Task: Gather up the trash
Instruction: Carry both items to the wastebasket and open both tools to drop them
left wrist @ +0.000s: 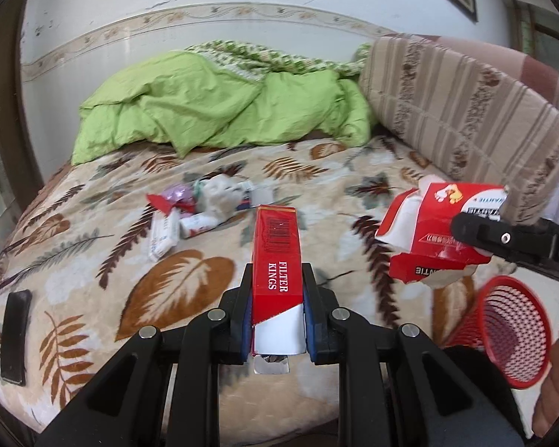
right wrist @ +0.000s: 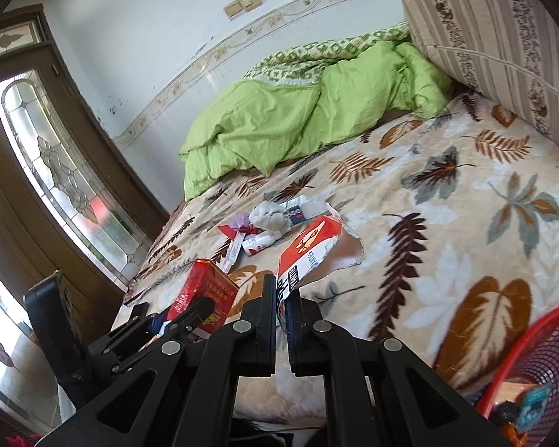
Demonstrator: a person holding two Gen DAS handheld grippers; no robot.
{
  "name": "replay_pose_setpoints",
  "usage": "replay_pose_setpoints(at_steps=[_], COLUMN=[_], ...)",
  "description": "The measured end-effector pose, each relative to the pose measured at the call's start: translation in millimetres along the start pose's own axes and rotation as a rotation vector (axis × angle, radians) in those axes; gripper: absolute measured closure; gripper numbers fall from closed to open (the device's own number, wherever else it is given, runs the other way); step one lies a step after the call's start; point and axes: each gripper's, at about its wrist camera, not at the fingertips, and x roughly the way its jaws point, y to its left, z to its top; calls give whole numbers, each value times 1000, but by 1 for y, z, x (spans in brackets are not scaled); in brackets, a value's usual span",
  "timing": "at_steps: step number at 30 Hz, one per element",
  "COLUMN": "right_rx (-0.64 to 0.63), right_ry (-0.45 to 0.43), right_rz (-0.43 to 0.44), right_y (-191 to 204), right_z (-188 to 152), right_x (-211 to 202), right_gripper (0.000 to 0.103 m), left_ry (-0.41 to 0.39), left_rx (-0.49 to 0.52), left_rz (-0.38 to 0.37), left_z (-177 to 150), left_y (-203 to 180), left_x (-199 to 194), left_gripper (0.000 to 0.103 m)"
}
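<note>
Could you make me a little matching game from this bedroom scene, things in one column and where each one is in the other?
Things:
1. cigarette pack
2. torn red carton
3. red mesh basket
4. green quilt

Places:
A. bunched at the far end of the bed
B. clamped in the left gripper
C. beside the bed's near edge, on the right
D. pinched in the right gripper

Pairs: 1-B, 2-D, 3-C, 4-A

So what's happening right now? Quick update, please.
Left tool shut on cigarette pack. Right tool shut on torn carton. Red basket close by, nothing blocking.
</note>
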Motion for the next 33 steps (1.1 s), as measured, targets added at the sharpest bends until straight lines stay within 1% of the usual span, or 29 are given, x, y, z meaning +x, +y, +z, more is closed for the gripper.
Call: replay_pose_setpoints(at_steps=[5, 7, 8, 12, 13, 15, 16, 18, 21, 27, 31, 32, 33], right_rx=[35, 47, 53, 91, 97, 112, 119, 137, 168, 234, 251, 253, 258], right_ry=[-35, -60, -71, -115, -122, -133, -134, -131, -121, -93, -80, -75, -66], right_rz=[-48, -83, -99, -191, -212, -268, -286, -325, -370, -407, -423, -426, -434], right_y=[-22, -33, -38, -66, -71, -83, -88, -99, -116, -142, -152, -154, -156], right_z=[-1, 0, 1, -1, -2, -6, -7, -12, -21, -39, -44, -45, -45], right_x=[-40, -59, -68, -114, -123, -143, -150, -163, -180, -191, -192, -193, -192], right_gripper=[98, 98, 98, 98, 98, 98, 98, 98, 98, 98, 97, 97, 97], left_ry=[-20, -24, -25, -17, -4, 18, 39, 74, 123, 232, 289, 300, 318], left_rx=[20, 36, 45, 86, 97, 105, 112, 125, 162, 217, 249, 255, 258], left_rz=[-83, -121, -152, -243, -283, -341, -388, -453, -527, -632, -671, -668, -676], left_z=[12, 17, 20, 28, 30, 33, 34, 34, 30, 15, 5, 2, -1], left_y=[-19, -30, -36, -65, -75, -90, -102, -122, -152, -205, -231, -238, -243], left_x=[-17, -21, -22, -24, -23, -21, -19, -15, -10, 9, 23, 27, 31], left_gripper=[83, 83, 83, 83, 83, 83, 83, 83, 83, 83, 83, 82, 79])
